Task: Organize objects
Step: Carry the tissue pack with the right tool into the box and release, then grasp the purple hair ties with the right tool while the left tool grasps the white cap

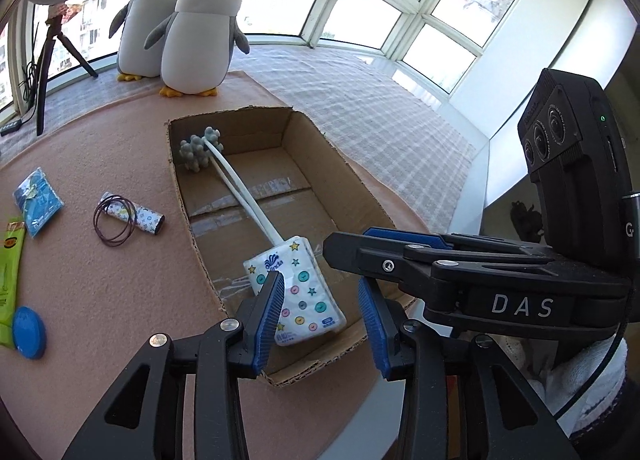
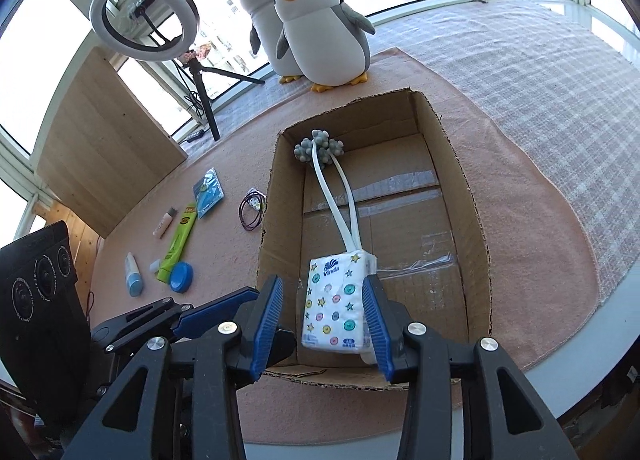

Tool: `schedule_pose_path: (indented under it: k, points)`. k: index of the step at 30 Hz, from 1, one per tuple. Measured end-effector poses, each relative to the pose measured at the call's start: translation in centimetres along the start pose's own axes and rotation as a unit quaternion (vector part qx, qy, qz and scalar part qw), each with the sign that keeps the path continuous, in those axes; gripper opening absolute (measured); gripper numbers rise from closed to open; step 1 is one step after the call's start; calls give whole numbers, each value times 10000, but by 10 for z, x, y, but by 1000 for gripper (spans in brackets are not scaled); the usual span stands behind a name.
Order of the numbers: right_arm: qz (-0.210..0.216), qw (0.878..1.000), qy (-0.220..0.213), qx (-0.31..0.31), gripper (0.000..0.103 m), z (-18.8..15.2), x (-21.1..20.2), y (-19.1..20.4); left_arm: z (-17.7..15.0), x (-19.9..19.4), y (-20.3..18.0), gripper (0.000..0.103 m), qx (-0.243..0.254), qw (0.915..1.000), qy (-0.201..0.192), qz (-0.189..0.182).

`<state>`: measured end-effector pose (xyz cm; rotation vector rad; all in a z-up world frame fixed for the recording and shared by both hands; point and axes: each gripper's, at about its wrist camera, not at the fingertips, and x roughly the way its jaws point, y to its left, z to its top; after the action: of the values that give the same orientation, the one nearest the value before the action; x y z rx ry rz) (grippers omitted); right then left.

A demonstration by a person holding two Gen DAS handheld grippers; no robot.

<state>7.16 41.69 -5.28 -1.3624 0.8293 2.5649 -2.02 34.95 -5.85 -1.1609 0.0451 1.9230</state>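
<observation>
A white tissue pack [image 2: 336, 300] printed with buttons and stars lies at the near end of an open cardboard box [image 2: 472, 220]. My right gripper [image 2: 322, 322] is open around the pack: the right finger is at its edge and a gap shows on the left. My left gripper [image 1: 322, 320] is open over the same near end of the box [image 1: 192, 196], with its left finger in front of the tissue pack [image 1: 304, 292]. A white-handled massager with a grey knobbed head [image 2: 320, 148] leans in the far left corner. The right gripper [image 1: 340, 248] reaches in from the right.
On the pink mat [image 2: 540, 188] left of the box lie a blue packet [image 2: 208, 192], hair ties [image 2: 252, 212], a green tube [image 2: 178, 244], a blue disc [image 2: 181, 277] and small bottles. Two plush penguins [image 2: 320, 28], a ring light [image 2: 144, 16] and a wooden board [image 2: 104, 148] stand behind.
</observation>
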Motion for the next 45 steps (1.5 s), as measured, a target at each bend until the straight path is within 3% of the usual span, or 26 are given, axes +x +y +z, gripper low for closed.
schedule_pose_path:
  k: [11, 23, 36, 45]
  points:
    - [153, 9998, 71, -97, 44, -1, 7, 17, -10, -23, 20, 42, -218, 9996, -88, 156]
    - [471, 9975, 296, -437, 47, -3, 29, 66, -35, -70, 75, 42, -712, 9955, -283, 557]
    - [731, 9905, 689, -943, 48, 5, 80, 133, -77, -132, 166, 42, -1506, 9811, -495, 1113]
    - [471, 9845, 1169, -1219, 52, 36, 143, 159, -111, -169, 211, 42, -1985, 9689, -688, 1310]
